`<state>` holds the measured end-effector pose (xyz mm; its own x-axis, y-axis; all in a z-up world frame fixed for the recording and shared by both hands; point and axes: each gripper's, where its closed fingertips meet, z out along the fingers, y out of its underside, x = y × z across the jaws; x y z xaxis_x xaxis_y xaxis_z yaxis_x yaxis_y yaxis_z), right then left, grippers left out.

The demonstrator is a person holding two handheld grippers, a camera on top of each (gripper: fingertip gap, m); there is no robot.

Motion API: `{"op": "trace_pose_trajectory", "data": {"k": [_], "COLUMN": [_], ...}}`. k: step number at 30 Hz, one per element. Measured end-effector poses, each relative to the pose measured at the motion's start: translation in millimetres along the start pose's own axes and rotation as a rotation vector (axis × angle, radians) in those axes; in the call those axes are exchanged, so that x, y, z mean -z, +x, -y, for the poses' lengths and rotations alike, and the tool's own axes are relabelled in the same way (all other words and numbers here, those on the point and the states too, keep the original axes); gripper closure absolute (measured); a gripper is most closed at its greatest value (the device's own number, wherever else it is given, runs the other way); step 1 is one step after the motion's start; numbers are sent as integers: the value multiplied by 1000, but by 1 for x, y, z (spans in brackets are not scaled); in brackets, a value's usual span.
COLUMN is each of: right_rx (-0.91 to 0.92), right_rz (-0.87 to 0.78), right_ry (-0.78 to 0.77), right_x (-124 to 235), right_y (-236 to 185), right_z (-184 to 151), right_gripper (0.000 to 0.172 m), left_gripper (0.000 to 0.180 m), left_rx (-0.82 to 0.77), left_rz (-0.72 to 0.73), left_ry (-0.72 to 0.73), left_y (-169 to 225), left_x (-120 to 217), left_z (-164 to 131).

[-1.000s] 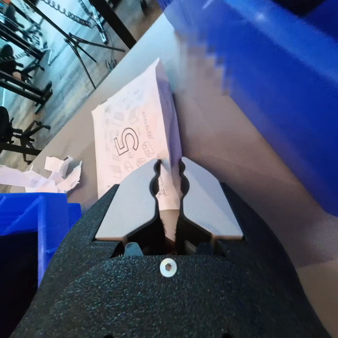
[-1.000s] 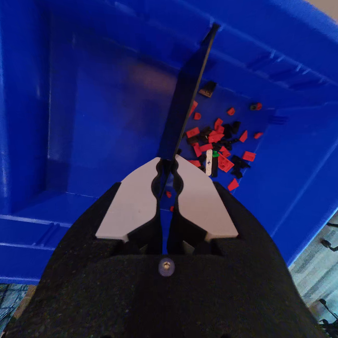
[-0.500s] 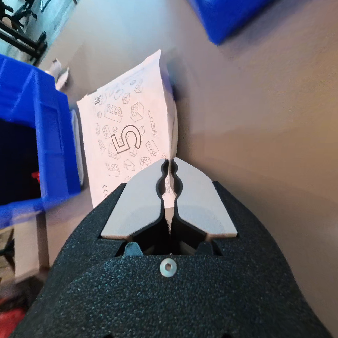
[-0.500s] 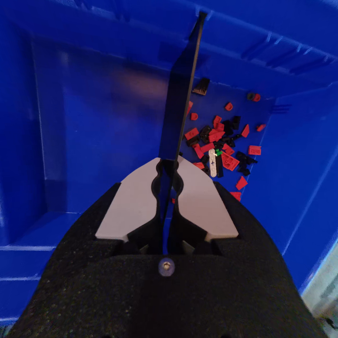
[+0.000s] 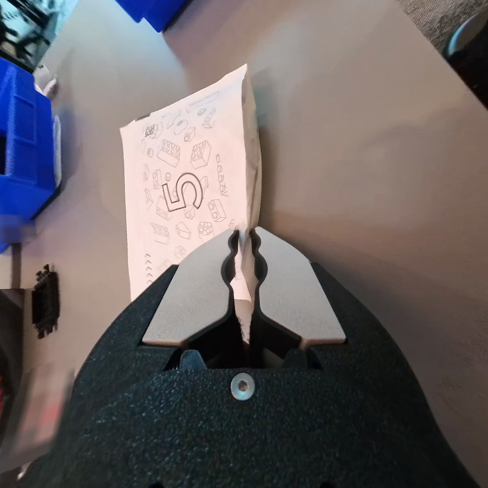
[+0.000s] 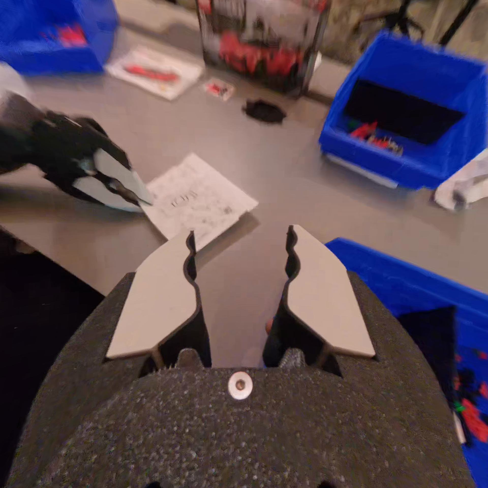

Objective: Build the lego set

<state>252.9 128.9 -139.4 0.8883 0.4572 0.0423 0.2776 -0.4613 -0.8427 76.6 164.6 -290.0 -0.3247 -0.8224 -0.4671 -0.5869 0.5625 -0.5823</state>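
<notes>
Left wrist view: left tool (image 5: 244, 232) pinched on white paper bag (image 5: 184, 179); right tool (image 6: 240, 232) wide open, bare

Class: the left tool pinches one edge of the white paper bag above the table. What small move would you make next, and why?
Probably lower the left tool slightly so the white paper bag settles on the grey table. Only one edge is pinched; the rest hangs over bare tabletop, and the right tool is open, holding nothing.

Blue bins (image 6: 401, 148), black-and-red box (image 6: 260, 39) on grey table (image 6: 277, 184).
</notes>
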Motion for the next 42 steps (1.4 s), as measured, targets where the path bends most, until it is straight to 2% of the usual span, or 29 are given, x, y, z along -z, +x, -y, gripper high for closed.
{"op": "trace_pose_trajectory", "data": {"k": [2,6,13,14,15,17,19,21,24,26,28,31,32,35,36,37,38,40,42], "right_rx": [-43,-313,-468,-460,-442,-384,-297,-192,-120,-93,-80,-56,-54,-55,-57,-52,-18,128,266], "right_rz": [-75,30,252,270,324,483,549,560,576,582,583,582,574,559,528,483,434,322,324], "right_ry": [-86,-121,-177,-135,-63,126,292,372,444,478,490,520,529,518,527,534,523,477,387], "right_x": [-43,-110,-163,-166,-165,-148,-129,-116,-107,-105,-105,-103,-103,-104,-102,-98,-94,-88,-91], "right_y": [-9,-25,-41,-42,-48,-64,-72,-78,-86,-89,-92,-96,-96,-95,-90,-84,-80,-81,-102], "right_z": [-32,-62,-55,-49,-38,-11,7,12,15,18,19,22,23,23,26,32,38,54,72], "right_gripper": [111,110,119,131,146,163,165,165,165,165,165,165,165,163,142,113,103,100,109], "left_gripper": [172,173,173,173,172,153,134,121,124,131,140,175,180,180,180,180,180,180,180], "left_rx": [-71,-117,-70,-39,-24,42,243,481,744,810,811,839,827,785,777,755,722,645,564], "left_rz": [47,86,68,55,35,-37,-30,7,112,54,28,50,63,79,69,59,58,31,6], "left_ry": [8,46,117,133,140,167,322,520,763,763,708,748,735,697,690,676,647,569,450], "left_y": [5,7,8,8,9,11,-10,-44,-90,-87,-80,-83,-84,-82,-82,-82,-83,-82,-82], "left_x": [3,5,6,6,8,16,37,68,106,102,91,90,88,90,94,100,105,115,120], "left_z": [-2,-2,-1,-1,-1,-3,8,14,5,0,-6,0,-2,-3,-2,0,1,8,16]}}
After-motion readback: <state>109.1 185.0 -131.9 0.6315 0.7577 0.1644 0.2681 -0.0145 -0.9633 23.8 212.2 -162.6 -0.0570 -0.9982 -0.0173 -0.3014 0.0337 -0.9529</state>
